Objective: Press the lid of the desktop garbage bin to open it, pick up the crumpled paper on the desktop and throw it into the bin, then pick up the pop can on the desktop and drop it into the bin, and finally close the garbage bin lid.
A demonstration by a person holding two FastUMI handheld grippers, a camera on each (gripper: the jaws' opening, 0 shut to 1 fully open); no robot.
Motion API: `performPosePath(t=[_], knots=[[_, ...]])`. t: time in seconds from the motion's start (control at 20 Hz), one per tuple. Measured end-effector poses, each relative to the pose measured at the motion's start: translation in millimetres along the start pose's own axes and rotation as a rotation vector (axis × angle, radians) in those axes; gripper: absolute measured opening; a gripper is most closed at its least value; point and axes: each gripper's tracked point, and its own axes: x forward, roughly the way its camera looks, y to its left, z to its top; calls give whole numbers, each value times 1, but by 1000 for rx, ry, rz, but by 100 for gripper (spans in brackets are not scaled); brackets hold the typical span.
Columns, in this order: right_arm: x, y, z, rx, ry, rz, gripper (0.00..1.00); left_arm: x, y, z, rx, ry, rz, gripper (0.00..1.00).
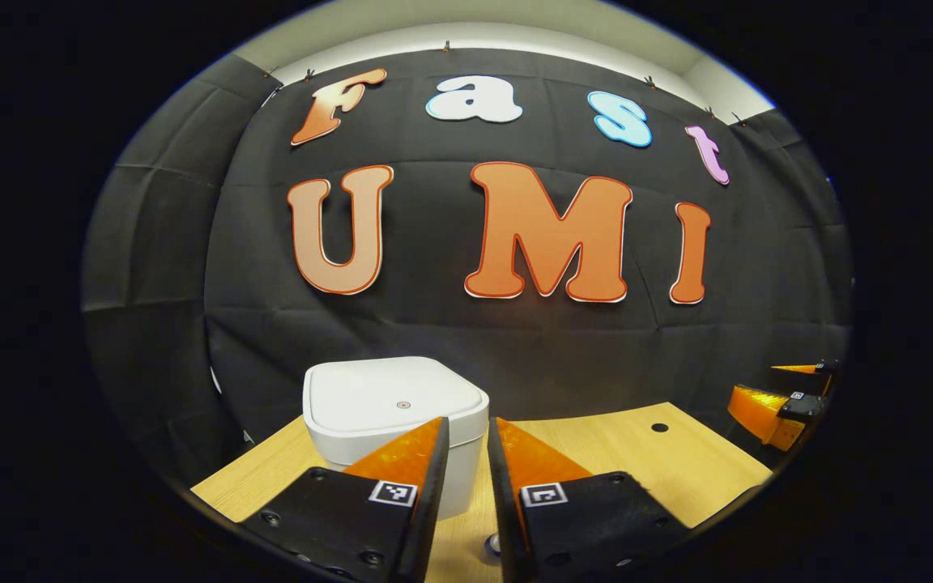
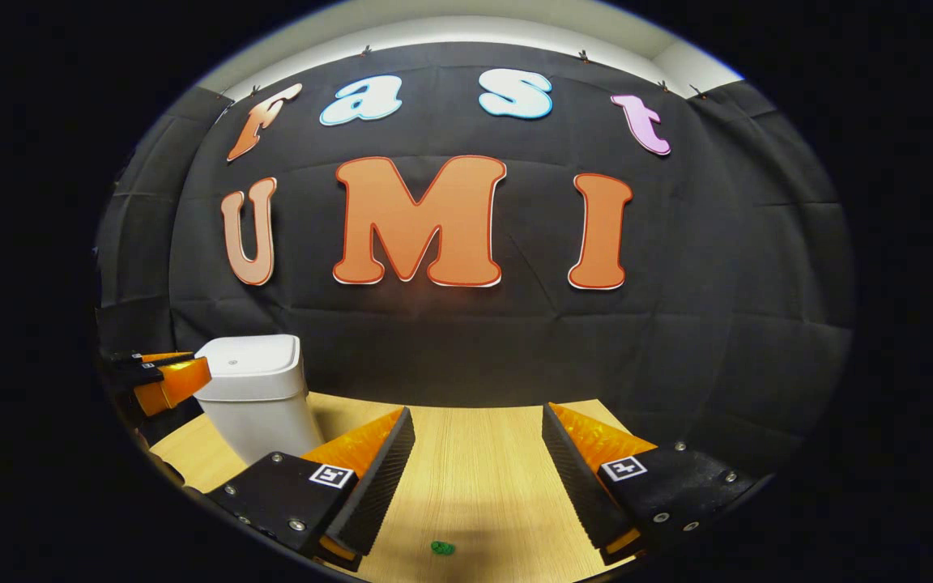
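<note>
The white desktop bin (image 1: 395,409) stands on the wooden table (image 1: 636,461) with its lid down flat. My left gripper (image 1: 467,425) hovers just in front of the bin's near right corner. Its fingers are drawn close together, with a thin slit and nothing between them. In the right gripper view the bin (image 2: 252,389) is at the far left, and the left gripper (image 2: 163,376) hangs beside its lid. My right gripper (image 2: 479,425) is open over bare table (image 2: 475,470) and holds nothing. It is also at the right edge of the left gripper view (image 1: 790,401).
A small green scrap (image 2: 442,548) lies on the table between the right gripper's fingers, close to the camera. A small dark hole (image 1: 659,427) marks the tabletop near its back right. The black cloth wall rises right behind the table's far edge.
</note>
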Motion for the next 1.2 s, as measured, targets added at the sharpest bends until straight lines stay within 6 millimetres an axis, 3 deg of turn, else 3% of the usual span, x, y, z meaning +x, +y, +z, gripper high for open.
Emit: performPosePath(t=[0.05,0.1,0.15,0.3,0.45,0.8,1.2], knots=[[0,0,0,10,4,5,95,4,3,1,11,0,14,18],[2,1,0,23,7,7,95,4,12,4,21,-4,45,13],[3,0,1,30,7,6,95,3,17,8,27,-11,61,0],[4,1,4,27,1,12,95,7,17,11,22,17,22,0],[7,1,11,20,-11,11,95,19,35,18,-4,63,21,0],[15,8,22,58,-16,37,95,69,81,11,15,224,11,0],[20,-1,18,63,1,11,95,98,81,-16,-14,346,-81,0]])
